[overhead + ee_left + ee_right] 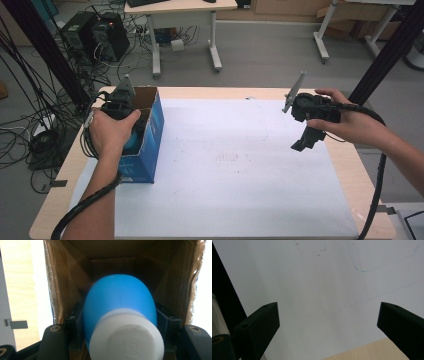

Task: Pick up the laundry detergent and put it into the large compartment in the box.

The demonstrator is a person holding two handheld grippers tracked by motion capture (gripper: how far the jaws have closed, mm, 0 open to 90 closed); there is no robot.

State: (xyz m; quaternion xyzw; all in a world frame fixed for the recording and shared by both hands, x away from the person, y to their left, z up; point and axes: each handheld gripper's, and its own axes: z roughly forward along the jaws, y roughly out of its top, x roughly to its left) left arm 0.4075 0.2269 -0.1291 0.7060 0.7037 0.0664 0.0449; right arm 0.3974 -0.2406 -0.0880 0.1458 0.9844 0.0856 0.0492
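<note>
Two tools, one box, one blue thing; largest first.
Surface (345,165): pale wood, mostly under a white sheet (235,170) with faint pen lines.
Box (150,135): open-topped cardboard, blue outside, standing at the left edge of the sheet, toward the far left corner.
Left tool (131,134): reaching down into the box, clamped on the bulb.
Right tool (302,145): raised over the right side of the sheet, jaws spread wide, nothing between them.
Bulb (120,302): blue, rounded, with a white cap (127,340); inside the box, pinched on both sides.
</note>
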